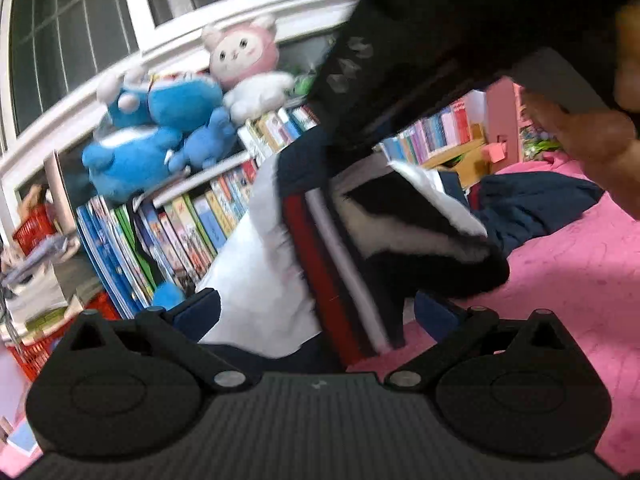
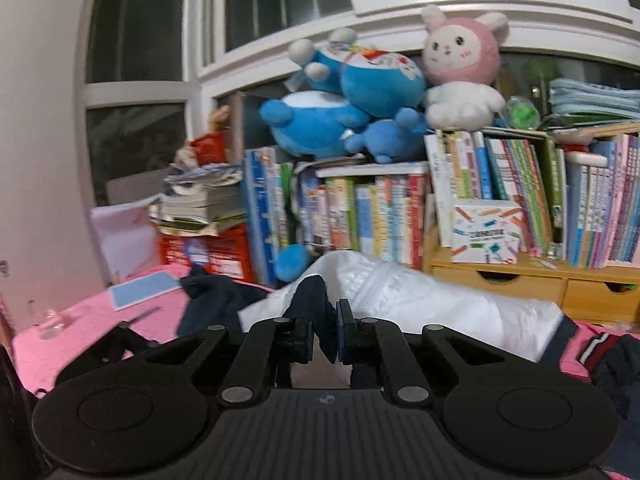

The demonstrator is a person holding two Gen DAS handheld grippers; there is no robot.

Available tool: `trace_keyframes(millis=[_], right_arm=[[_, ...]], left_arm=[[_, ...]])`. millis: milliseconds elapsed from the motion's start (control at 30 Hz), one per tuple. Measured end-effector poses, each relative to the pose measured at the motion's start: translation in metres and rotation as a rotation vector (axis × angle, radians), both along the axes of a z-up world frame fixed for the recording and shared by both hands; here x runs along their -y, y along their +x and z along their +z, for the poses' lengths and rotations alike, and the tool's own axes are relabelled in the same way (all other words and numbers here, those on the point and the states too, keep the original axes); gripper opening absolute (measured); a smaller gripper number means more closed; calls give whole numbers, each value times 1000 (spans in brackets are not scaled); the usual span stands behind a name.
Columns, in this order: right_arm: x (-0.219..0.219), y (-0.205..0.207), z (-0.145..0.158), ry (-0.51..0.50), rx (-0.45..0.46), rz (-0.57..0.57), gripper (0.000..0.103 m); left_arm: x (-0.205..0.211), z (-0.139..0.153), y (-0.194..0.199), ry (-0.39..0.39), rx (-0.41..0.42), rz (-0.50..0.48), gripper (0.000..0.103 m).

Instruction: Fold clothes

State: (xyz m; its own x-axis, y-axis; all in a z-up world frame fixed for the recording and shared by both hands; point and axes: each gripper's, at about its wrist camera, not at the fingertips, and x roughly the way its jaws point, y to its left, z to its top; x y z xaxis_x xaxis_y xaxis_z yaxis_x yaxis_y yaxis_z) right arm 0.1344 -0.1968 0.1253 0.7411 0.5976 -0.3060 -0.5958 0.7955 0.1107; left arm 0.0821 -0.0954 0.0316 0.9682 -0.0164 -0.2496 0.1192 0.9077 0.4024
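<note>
A white and navy garment with red and white striped trim (image 1: 280,264) hangs lifted in front of my left gripper (image 1: 316,308). Its blue fingers stand wide apart, with the cloth draped between them. In the right wrist view, my right gripper (image 2: 325,334) is shut on a navy fold of the same garment (image 2: 420,300), whose white part spreads over the pink bed. The other gripper and a hand (image 1: 592,136) show at the top right of the left wrist view, holding the garment's upper part.
A pink bedspread (image 1: 580,280) lies below. A dark navy garment (image 1: 536,204) sits on it. Bookshelves (image 2: 400,216) with plush toys (image 2: 360,96) stand behind. Scissors (image 2: 140,318) and a blue paper lie on the bed at left.
</note>
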Motion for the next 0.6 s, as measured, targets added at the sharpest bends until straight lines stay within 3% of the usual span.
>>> trace_keyframes(millis=[133,300,433,600], right_arm=[[2,-17,9,4,24,23,13],[6,-32,4,-44,32,8,13],[12,-37,-19,-88,3,-37,14],[4,-48,-72,-249,-24,-121,22]], left_arm=[[1,-1,1,-1,-14,29,103],[-17,-8,18,23,-4,209,103],[-41,-10,21,6,-29,300,103],[-65,-8,16,11,-28,379,103]])
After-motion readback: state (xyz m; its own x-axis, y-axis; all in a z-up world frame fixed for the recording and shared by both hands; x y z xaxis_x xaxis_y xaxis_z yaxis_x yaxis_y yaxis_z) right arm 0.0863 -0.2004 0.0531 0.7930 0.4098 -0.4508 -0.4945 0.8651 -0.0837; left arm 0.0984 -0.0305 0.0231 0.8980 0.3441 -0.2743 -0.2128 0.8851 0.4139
